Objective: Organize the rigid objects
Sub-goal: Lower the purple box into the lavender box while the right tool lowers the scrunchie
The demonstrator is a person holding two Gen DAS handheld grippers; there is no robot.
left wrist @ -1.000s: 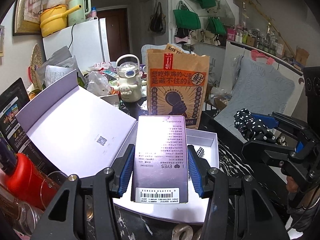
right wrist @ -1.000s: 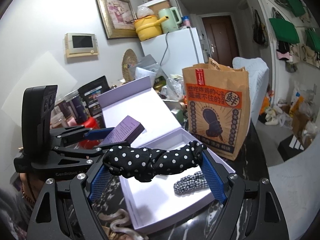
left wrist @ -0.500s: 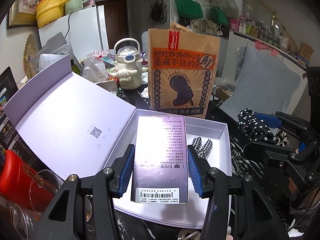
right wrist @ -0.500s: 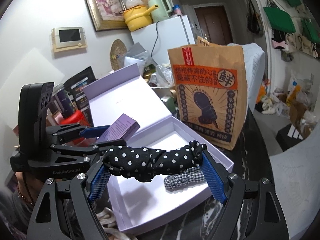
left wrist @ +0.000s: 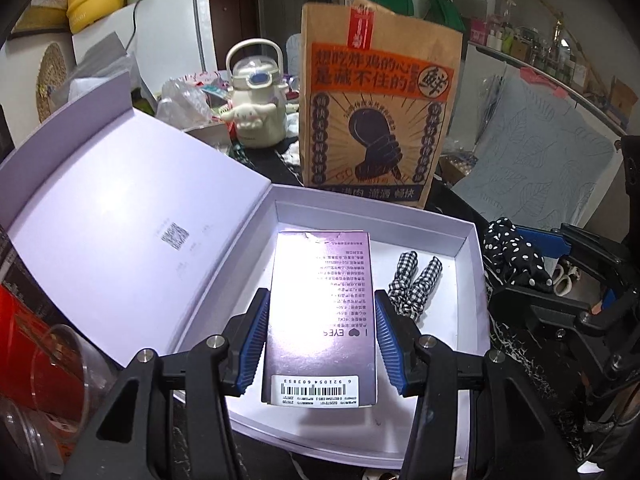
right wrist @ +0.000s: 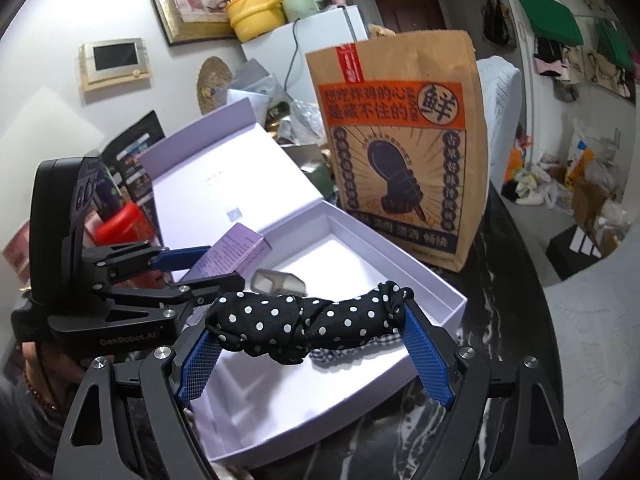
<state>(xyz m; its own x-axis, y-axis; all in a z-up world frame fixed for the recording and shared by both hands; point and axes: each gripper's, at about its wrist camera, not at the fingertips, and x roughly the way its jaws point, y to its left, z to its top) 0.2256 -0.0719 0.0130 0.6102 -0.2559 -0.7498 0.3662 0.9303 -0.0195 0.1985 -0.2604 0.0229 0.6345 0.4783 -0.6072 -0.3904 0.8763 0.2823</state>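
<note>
Left wrist view: left gripper (left wrist: pixel 320 336) clamped on purple carton (left wrist: pixel 322 316), held over open white box (left wrist: pixel 472 240) | checked scrunchie (left wrist: pixel 414 280) lying inside box, right of carton | right gripper (right wrist: pixel 310 350) pinching dotted scrunchie (right wrist: pixel 296 320) above box's near edge | paper bag (right wrist: pixel 400 136) standing behind box.

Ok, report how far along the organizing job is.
Done: the checkered hair tie already lies in the open white box. In hand: the left gripper clamps the purple carton over the box; the right gripper holds the polka-dot hair tie above it. Left: setting both inside.
</note>
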